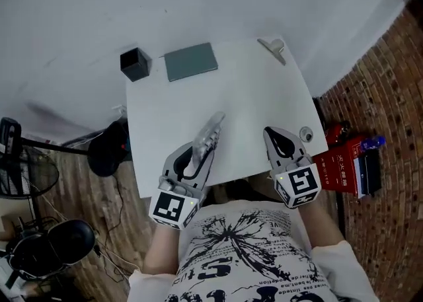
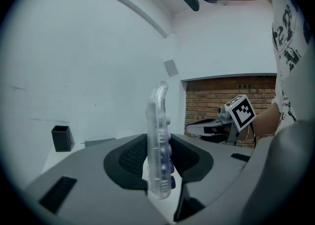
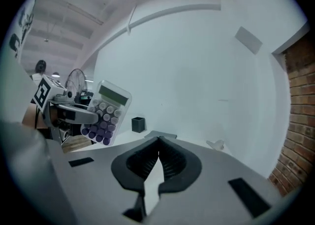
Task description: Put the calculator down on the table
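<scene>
The calculator (image 1: 210, 135) is clear plastic with purple keys and a green display. My left gripper (image 1: 200, 149) is shut on its lower end and holds it on edge, just above the front of the white table (image 1: 251, 96). In the left gripper view the calculator (image 2: 158, 135) stands upright, pinched between the dark pads. From the right gripper view its key face (image 3: 105, 114) shows at the left, in the left gripper (image 3: 74, 113). My right gripper (image 1: 269, 134) hovers over the table's front right, its jaws shut and empty (image 3: 158, 143).
At the table's back stand a black square holder (image 1: 134, 64), a grey notebook (image 1: 190, 61) and a small white clip-like item (image 1: 273, 47). A small round thing (image 1: 305, 134) lies by the right edge. Red boxes (image 1: 340, 165) sit on the floor right, a fan (image 1: 23, 172) left.
</scene>
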{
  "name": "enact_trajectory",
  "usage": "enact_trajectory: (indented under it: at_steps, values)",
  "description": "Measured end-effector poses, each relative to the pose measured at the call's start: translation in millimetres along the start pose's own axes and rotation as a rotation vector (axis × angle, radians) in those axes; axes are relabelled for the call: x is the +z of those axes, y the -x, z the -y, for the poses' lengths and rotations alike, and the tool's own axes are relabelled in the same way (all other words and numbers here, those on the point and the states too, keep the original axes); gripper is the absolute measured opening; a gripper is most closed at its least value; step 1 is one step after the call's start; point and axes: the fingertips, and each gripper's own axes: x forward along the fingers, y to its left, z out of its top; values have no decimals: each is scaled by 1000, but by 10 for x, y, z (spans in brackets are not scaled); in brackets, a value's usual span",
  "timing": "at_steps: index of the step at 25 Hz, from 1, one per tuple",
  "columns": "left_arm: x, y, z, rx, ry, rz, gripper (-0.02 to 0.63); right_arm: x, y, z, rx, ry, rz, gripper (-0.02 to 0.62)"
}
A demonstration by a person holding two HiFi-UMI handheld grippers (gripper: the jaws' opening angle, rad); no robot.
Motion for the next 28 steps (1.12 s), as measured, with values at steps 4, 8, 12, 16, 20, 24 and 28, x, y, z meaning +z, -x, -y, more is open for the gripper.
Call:
enact_trajectory:
  at_steps: [4,8,12,16,20,24,28]
  values:
    - [-126,-362,-148,74,30,-13,143,-8,-375,277,72,43,17,15]
    - [-382,-698,-352,122,67,-53,143,-153,-758,441,145,30,-4,15]
    - [-712,-993,-486,144,122,-124,143,-362,-1054,556,201,12,-46,15]
    - [-1040,-1224,-568,136,177,-191,143,-585,-1297,657,223,-7,-87,15]
    - [-1355,-1389,-651,148,233,-257,143,-774,-1473,739,225,-27,-123,15]
    - [-1539,-1477,-699,165,260,-308,143,-899,-1590,801,232,-23,-148,15]
    - [-1609,-1539,-737,160,287,-331,144,-942,-1699,830,239,-24,-148,15]
